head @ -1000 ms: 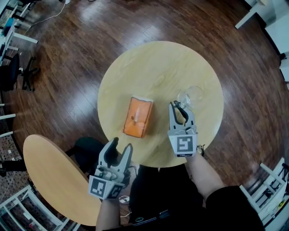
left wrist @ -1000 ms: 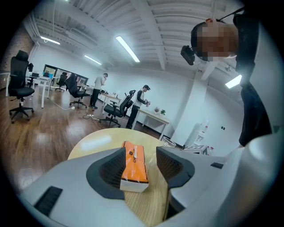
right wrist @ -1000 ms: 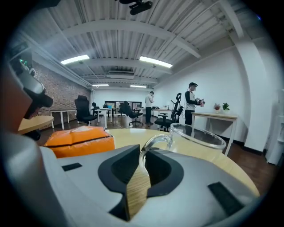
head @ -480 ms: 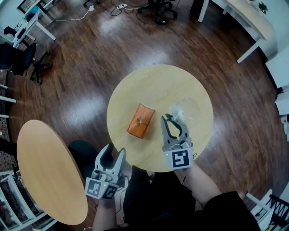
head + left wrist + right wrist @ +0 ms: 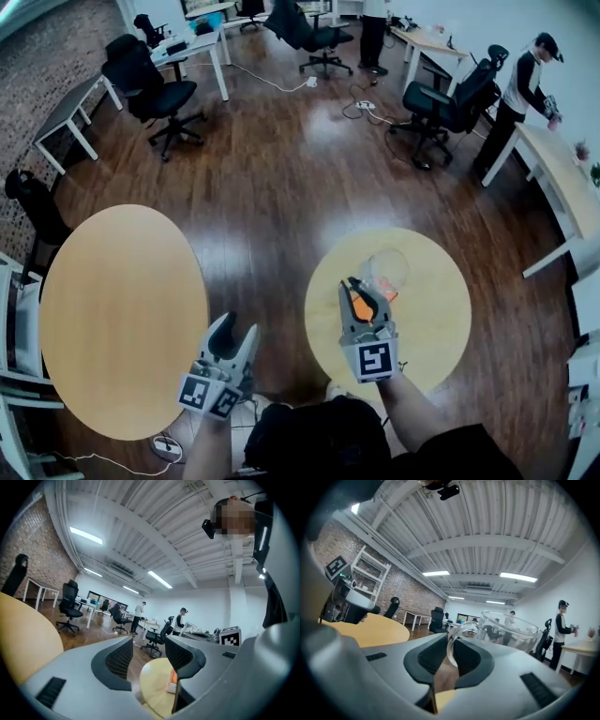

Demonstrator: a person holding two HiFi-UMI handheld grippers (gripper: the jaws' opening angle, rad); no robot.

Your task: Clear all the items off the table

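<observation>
Head view: high up, steeply down on dark wooden floor (image 5: 281,187); small round pale-wood table (image 5: 441,319) right, larger round pale-wood table (image 5: 122,309) left. Both gripper views: low, level, close along own jaws. Left faces the small table; right catches the larger one at its left edge.

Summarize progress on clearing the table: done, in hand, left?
Done: nothing visibly set aside yet. In hand: right gripper shut on the glass cup's handle, cup held in the air. Left: orange box lies on the table; left gripper open, empty.
</observation>
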